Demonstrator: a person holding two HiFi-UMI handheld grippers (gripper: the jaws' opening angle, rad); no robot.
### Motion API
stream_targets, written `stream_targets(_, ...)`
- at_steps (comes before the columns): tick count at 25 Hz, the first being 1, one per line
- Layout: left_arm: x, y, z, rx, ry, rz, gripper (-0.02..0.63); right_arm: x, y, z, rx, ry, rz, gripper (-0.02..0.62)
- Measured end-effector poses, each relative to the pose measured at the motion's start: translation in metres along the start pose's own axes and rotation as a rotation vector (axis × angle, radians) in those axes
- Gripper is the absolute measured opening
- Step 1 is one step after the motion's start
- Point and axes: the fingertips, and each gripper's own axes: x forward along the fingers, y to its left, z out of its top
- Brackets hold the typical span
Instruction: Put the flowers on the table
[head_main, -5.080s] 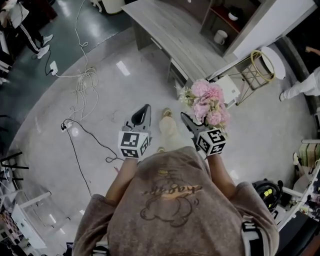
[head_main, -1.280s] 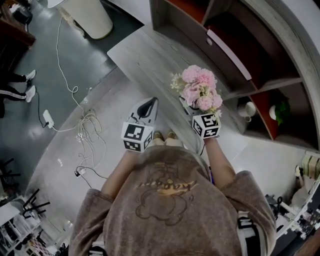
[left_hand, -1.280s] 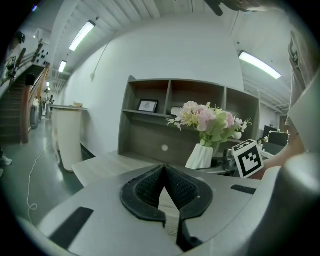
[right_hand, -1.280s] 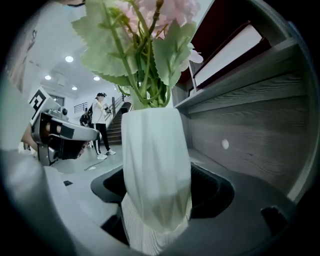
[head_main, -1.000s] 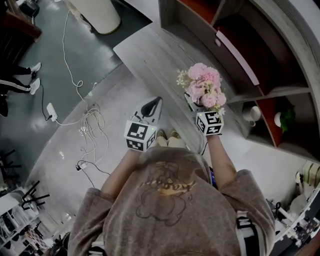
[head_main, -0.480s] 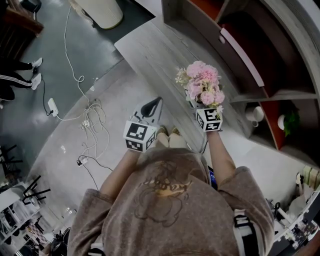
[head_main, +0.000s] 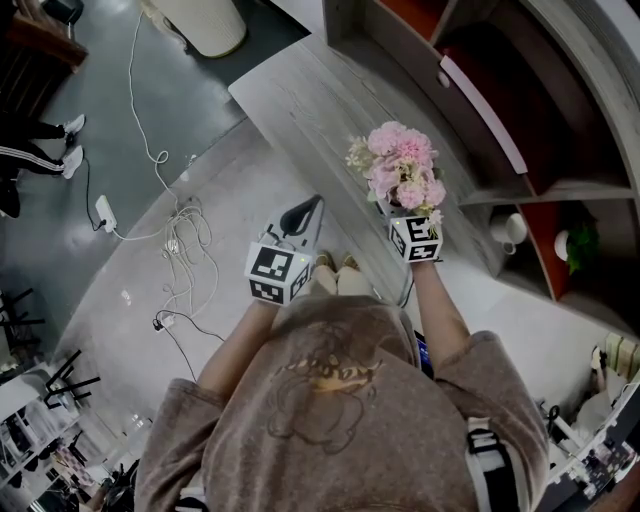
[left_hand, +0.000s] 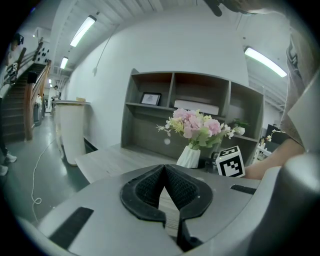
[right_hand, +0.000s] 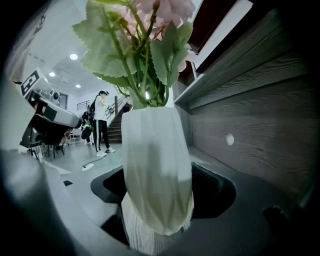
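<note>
A bunch of pink flowers stands in a white faceted vase, and my right gripper is shut on that vase, one jaw on each side. In the head view my right gripper holds the flowers upright over the near edge of the long grey wooden table. I cannot tell whether the vase base touches the tabletop. The left gripper view shows the flowers and vase to its right. My left gripper is shut and empty, over the floor just left of the table.
Grey shelving rises behind the table, with a white mug and a small plant in its lower bays. White cables lie on the floor at left. A pale cylindrical bin stands beyond the table's far end.
Since five seconds ago the person has walked up to the table carrying the flowers. Over the last second the right gripper and flowers have barely shifted, and the left gripper has stayed shut.
</note>
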Motion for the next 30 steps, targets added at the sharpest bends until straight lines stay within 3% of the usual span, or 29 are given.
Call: stream_targets(30, -0.005, -0.01, -0.002, -0.027, -0.012, -0.007, 0.018, -0.004, 0.0, 0.006, 0.018, 0.005, 0.016, 0.38)
